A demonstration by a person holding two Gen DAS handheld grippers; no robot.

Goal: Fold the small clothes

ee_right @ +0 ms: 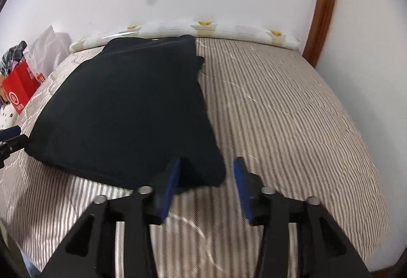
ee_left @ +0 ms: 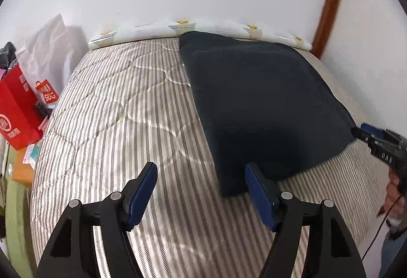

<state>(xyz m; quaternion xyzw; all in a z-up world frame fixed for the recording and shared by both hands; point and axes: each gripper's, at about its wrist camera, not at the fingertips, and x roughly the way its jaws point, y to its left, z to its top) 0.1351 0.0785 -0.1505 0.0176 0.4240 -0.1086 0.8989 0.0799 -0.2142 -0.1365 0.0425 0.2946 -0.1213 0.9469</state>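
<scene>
We see a dark navy garment lying flat on a striped quilt covering the bed, its far edge against the patterned pillow at the white wall.

Left wrist view: our left gripper has its jaws spread wide, nothing between them. The right blue pad sits at the garment's near left corner, seemingly just over its edge; contact we can't confirm. The left pad is over bare quilt, well clear of the cloth. The garment stretches ahead and to the right of this gripper.

Right wrist view: our right gripper is also spread apart, gripping nothing. The garment's near right corner lies between the two blue pads; the left pad overlaps the cloth, the right pad is over the quilt just beside the corner. Whether the pads touch fabric is unclear, frame is blurred here. The garment spreads ahead and to the left.

Each gripper shows at the edge of the other's view, at opposite near corners of the garment. A red bag and white bag sit left of the bed.
</scene>
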